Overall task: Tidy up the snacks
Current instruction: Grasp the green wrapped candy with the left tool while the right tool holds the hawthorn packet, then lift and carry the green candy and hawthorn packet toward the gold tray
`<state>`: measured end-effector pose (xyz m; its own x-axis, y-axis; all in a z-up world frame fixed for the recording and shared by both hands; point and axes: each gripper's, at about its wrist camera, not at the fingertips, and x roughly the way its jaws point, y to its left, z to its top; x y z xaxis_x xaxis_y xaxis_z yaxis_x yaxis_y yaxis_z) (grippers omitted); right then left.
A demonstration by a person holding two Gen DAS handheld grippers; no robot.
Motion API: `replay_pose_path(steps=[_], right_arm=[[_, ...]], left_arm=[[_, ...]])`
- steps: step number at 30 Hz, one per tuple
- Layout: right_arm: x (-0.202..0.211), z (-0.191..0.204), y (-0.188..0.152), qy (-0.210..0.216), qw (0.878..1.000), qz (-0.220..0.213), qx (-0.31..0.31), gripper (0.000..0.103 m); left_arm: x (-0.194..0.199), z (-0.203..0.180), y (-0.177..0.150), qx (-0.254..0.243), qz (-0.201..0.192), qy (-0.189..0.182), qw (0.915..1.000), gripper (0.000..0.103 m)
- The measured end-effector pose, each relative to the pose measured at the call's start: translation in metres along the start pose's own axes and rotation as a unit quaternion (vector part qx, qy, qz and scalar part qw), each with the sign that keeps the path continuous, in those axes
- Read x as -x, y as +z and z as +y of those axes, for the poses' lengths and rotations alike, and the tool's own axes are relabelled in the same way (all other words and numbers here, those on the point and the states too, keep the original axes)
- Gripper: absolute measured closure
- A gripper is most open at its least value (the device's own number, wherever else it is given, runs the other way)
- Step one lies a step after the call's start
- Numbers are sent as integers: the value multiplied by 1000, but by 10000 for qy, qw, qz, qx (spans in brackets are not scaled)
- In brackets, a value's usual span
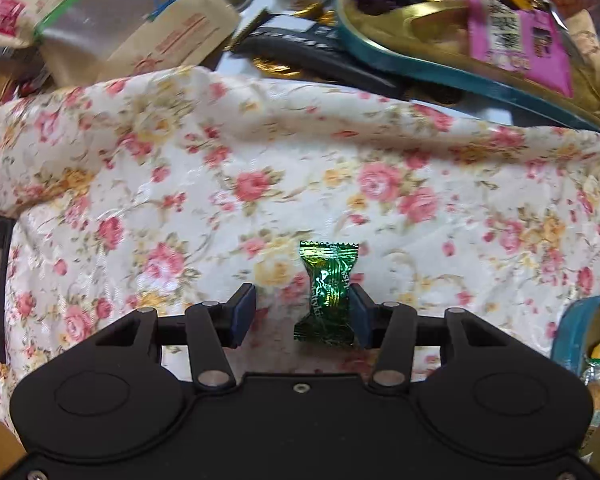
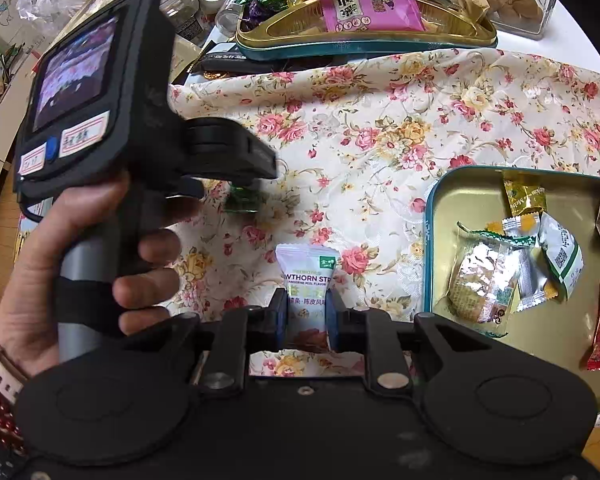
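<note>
Your left gripper [image 1: 302,314] stands wide with the green candy [image 1: 329,294] touching only its right pad over the cloth [image 1: 228,152], so closing off-centre may flick it away, while your right gripper [image 2: 303,314] pinches the hawthorn packet [image 2: 306,280].

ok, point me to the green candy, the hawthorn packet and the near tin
green candy [image 1: 329,294]: left wrist view, middle of the wrapper.
hawthorn packet [image 2: 306,276]: right wrist view, printed front above the claw.
near tin [image 2: 476,200]: right wrist view, bare gold floor.
</note>
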<state>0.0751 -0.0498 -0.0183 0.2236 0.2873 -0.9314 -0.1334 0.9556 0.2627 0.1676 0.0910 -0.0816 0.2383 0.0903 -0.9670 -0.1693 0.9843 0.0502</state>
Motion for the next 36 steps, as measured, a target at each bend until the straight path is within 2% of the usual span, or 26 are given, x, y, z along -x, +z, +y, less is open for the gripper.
replay_pose_path(steps=[7,19,22,23,24,30,36], right_arm=[[-6,2,2,-49,10000,18,-22,81],[-17,9,2,-121,9997,56,205,81],[-19,10,1,-153,9996,55,247,81],[-19,11,1,-149,9996,57,243,81],[-19,11,1,-144,9996,61,246,81],[-19,12,1,-167,9995,29,273,81],[-14,12,3,-74,9997,-25,214,81]], left_arm=[[0,20,5,54,-180,-23,9998,47],[-9,-3,14,-122,-543,252,9981,46],[-9,-5,10,-231,-592,153,9979,53],[-5,-5,8,-241,-591,85,9979,59],[-5,-6,7,-251,-583,53,9980,60],[2,-6,-3,-248,-614,186,9976,61],[23,22,2,85,-525,258,9982,61]])
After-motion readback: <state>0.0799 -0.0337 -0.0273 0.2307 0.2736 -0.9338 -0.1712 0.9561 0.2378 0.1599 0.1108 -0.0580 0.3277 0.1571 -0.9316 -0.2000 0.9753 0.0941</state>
